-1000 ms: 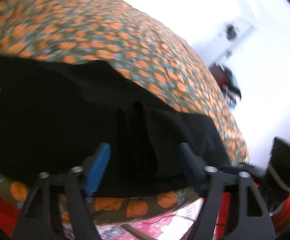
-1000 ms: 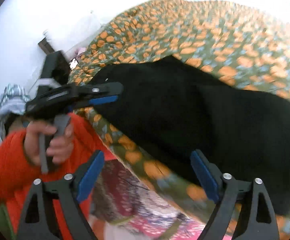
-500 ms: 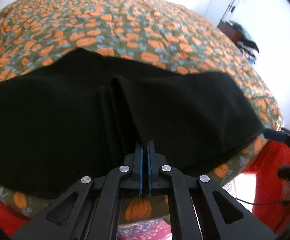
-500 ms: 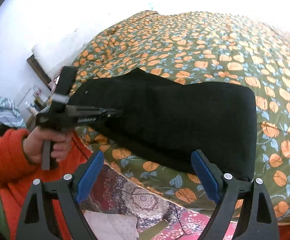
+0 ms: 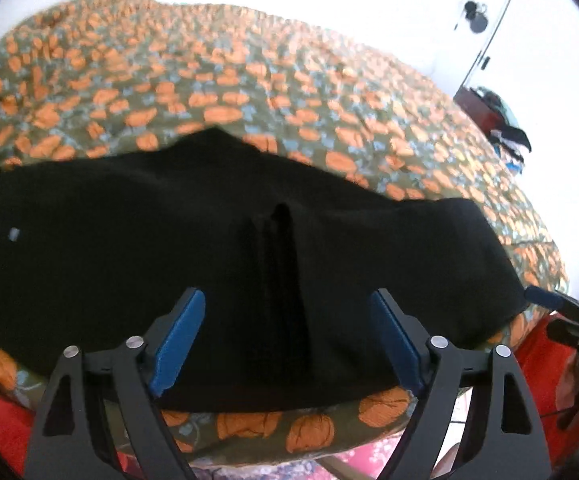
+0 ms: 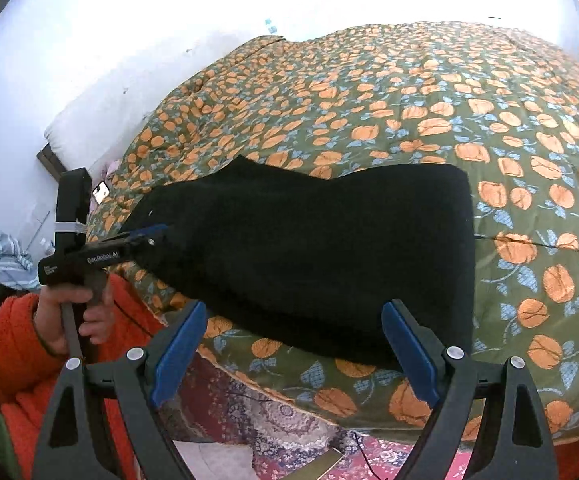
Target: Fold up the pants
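Observation:
Black pants (image 5: 169,240) lie folded flat along the near edge of a bed, with a raised crease (image 5: 277,240) in the middle. They also show in the right wrist view (image 6: 329,248). My left gripper (image 5: 289,344) is open, its blue pads over the near edge of the pants on either side of the crease. It also shows in the right wrist view (image 6: 145,236) at the pants' left end. My right gripper (image 6: 293,348) is open and empty, just off the bed edge in front of the pants.
The bed has a green quilt with orange flowers (image 6: 449,112). A patterned red rug (image 6: 281,420) lies on the floor below. A dark cabinet with clothes (image 5: 497,120) stands at the far right by a white wall. My orange sleeve (image 6: 9,352) is at left.
My left gripper was shut on the pants' crease half a second ago and has opened. The right gripper has drawn back slightly and stayed open.

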Action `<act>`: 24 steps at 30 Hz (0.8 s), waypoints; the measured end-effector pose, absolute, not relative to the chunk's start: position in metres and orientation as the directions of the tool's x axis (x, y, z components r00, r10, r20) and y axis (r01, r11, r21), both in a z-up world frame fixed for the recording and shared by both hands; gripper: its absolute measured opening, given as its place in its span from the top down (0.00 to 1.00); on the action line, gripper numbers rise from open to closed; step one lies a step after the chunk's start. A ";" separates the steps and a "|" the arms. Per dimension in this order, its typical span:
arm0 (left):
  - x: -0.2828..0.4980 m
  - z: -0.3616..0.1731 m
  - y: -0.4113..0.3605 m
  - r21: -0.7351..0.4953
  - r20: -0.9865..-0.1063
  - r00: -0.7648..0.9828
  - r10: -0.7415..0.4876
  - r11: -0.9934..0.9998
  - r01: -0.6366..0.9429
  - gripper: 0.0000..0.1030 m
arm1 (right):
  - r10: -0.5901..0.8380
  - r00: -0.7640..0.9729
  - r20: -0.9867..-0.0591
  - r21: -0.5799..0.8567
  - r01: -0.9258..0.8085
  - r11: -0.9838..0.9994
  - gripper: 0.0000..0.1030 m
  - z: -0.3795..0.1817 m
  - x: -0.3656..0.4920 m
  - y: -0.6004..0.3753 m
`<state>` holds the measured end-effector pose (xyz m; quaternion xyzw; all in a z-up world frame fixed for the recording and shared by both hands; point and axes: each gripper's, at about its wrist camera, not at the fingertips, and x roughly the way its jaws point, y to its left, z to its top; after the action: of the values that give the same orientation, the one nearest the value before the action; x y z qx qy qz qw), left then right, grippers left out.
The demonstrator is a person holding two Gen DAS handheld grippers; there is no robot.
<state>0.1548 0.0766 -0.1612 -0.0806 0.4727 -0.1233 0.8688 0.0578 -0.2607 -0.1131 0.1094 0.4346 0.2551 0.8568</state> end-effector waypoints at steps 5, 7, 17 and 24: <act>0.171 -0.192 0.049 -0.252 -0.872 0.384 -0.304 0.951 0.180 0.88 | 0.522 0.539 -0.661 0.454 -0.266 0.850 0.14 -0.108 0.065 -0.285; 0.166 -0.181 0.049 -0.242 -0.858 0.409 -0.312 0.946 0.213 0.93 | 0.508 0.579 -0.637 0.469 -0.232 0.852 0.14 -0.097 0.071 -0.302; 0.168 -0.185 0.040 -0.165 -0.849 0.445 -0.286 0.942 0.291 0.90 | 0.679 0.313 -0.664 0.652 -0.202 0.731 0.22 -0.145 0.148 -0.313; 0.167 -0.192 0.050 -0.208 -0.841 0.443 -0.311 0.941 0.266 0.82 | 0.509 0.276 -0.815 0.428 -0.307 0.850 0.40 -0.134 0.152 -0.292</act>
<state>0.1667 0.0497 -0.1918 -0.0225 0.4995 -0.1701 0.8492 0.1525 -0.2922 -0.1336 0.0932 0.5440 0.2571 0.7932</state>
